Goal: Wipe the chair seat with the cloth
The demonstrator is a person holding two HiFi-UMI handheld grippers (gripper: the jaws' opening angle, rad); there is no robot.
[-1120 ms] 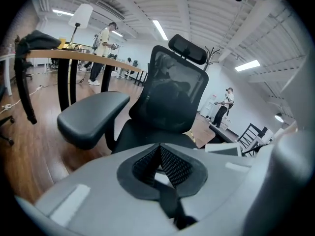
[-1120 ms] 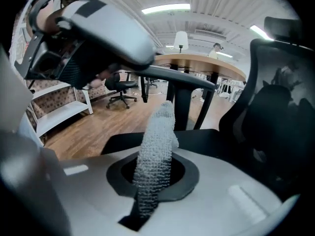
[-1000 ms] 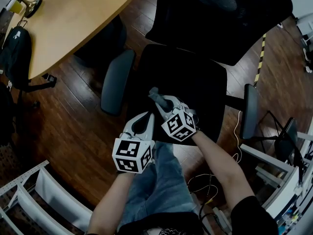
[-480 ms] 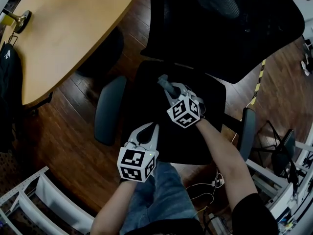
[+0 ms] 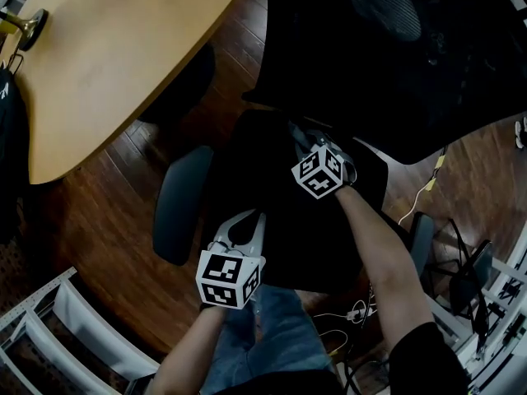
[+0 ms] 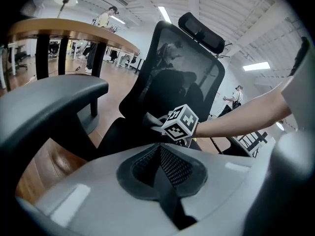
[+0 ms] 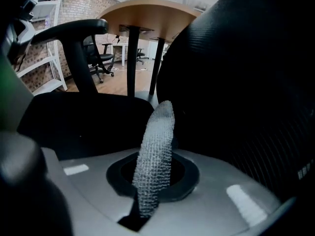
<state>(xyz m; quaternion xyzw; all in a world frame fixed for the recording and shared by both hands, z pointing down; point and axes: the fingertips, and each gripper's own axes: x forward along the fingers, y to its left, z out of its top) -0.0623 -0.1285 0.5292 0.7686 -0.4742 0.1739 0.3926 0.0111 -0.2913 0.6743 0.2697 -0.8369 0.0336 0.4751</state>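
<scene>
At the rear edge of the chair seat [image 5: 268,192], near the backrest [image 5: 387,48]: right gripper [image 7: 150,191] clamped on a grey mesh cloth [image 7: 156,146], which stands up out of the jaws. Left gripper [image 5: 254,218] is over the seat's front edge, jaws together with nothing between them, just beside the grey armrest [image 5: 179,200]. Wooden table [image 5: 115,48] lies beyond that armrest, apart from the chair.
</scene>
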